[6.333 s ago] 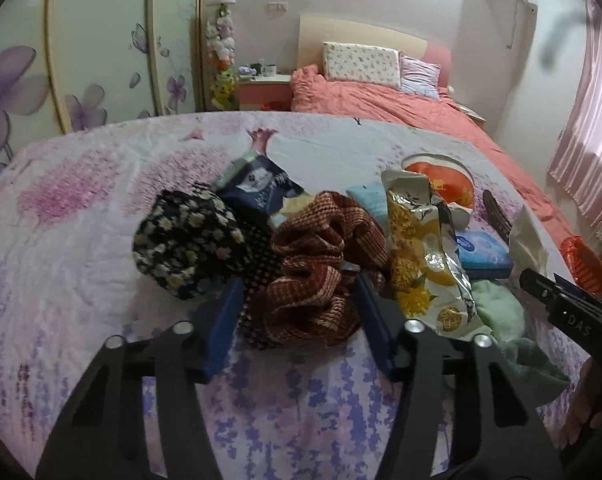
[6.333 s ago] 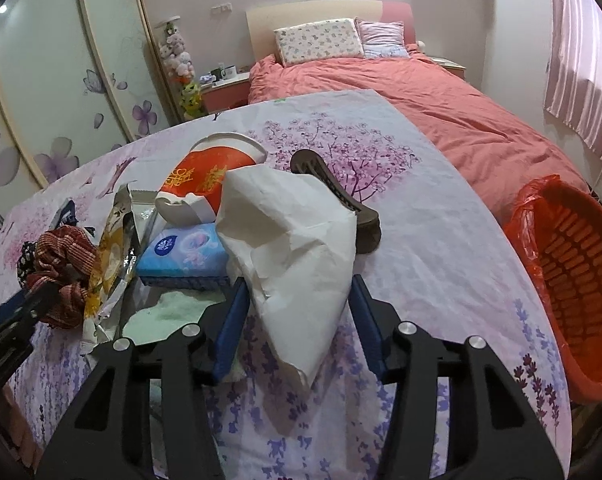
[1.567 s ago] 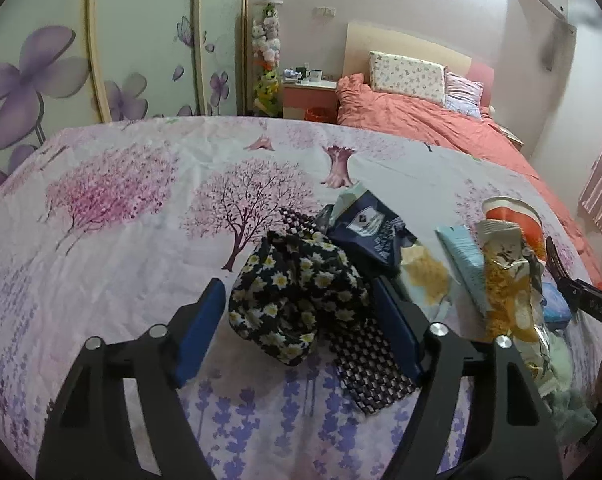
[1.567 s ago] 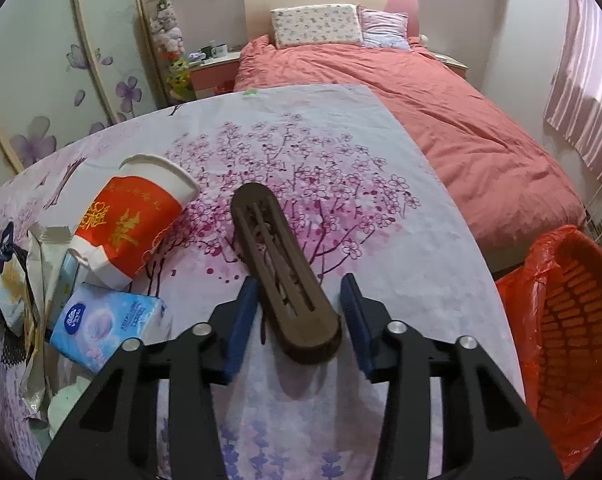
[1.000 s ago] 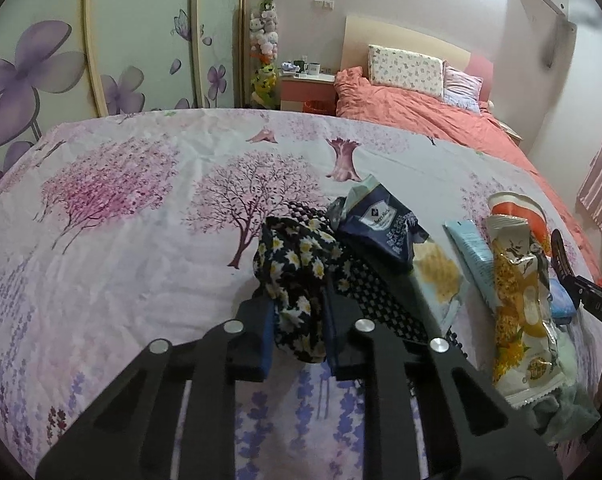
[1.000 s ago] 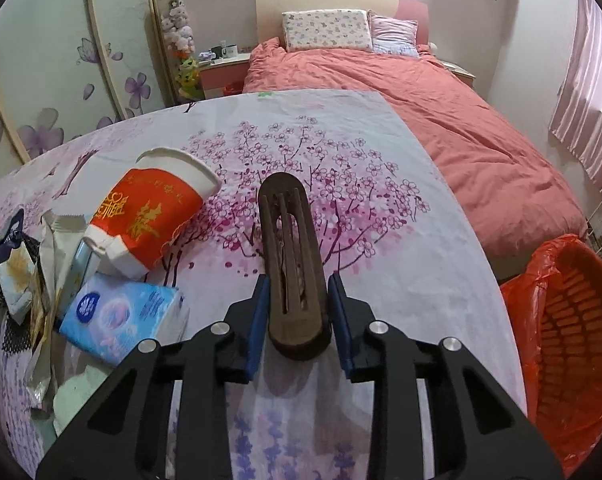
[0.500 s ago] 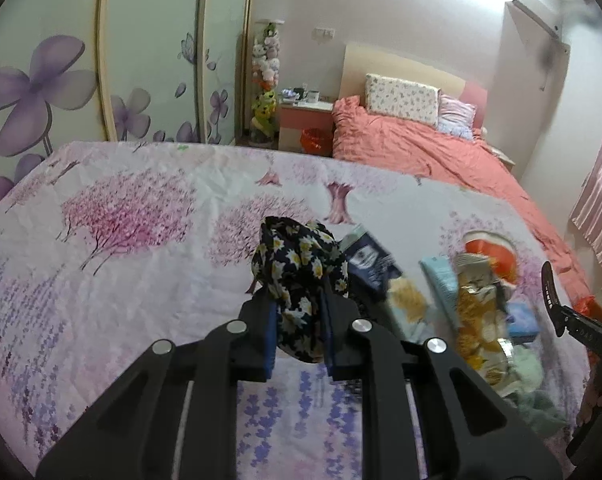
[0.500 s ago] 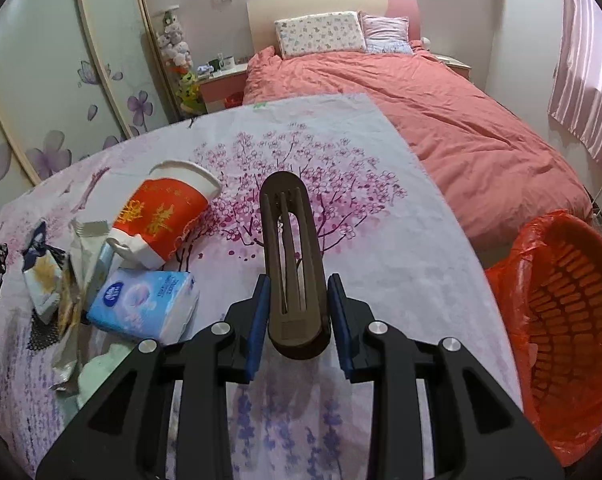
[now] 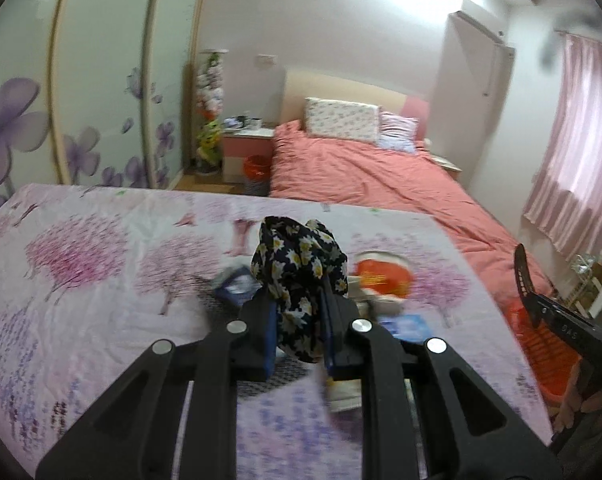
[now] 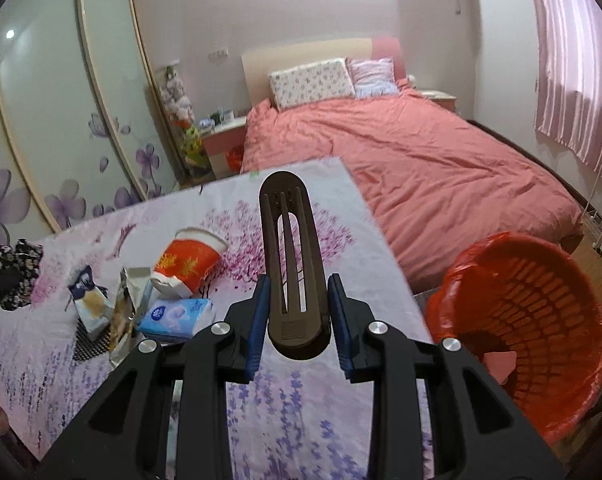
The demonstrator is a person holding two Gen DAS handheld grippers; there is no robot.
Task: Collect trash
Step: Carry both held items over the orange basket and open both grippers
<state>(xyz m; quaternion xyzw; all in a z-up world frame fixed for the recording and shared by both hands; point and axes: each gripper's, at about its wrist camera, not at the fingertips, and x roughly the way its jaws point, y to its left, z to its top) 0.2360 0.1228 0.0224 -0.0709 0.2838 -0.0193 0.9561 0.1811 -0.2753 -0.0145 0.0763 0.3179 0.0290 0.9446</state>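
My left gripper [image 9: 300, 320] is shut on a black scrunchie with yellow-white flowers [image 9: 299, 264], held up above the flowered tablecloth [image 9: 81, 280]. My right gripper [image 10: 297, 312] is shut on a long dark brown hair clip [image 10: 291, 248], lifted off the cloth and pointing away from me. The left gripper with the scrunchie [image 10: 15, 266] shows at the far left of the right wrist view. The brown clip [image 9: 523, 276] shows at the right of the left wrist view. An orange basket lined with a red bag [image 10: 529, 320] stands by the table's right edge.
On the cloth lie a red paper cup [image 10: 189, 262], a blue tissue pack [image 10: 177, 318], snack wrappers [image 10: 121, 312] and a dark blue packet [image 10: 83, 284]. A pink bed [image 10: 401, 152] lies beyond the table. Sliding wardrobe doors [image 9: 81, 80] stand at the left.
Both grippers have risen with their loads: the scrunchie and the brown clip now hang clear above the cloth. The view tilts up and the basket comes closer on the right.
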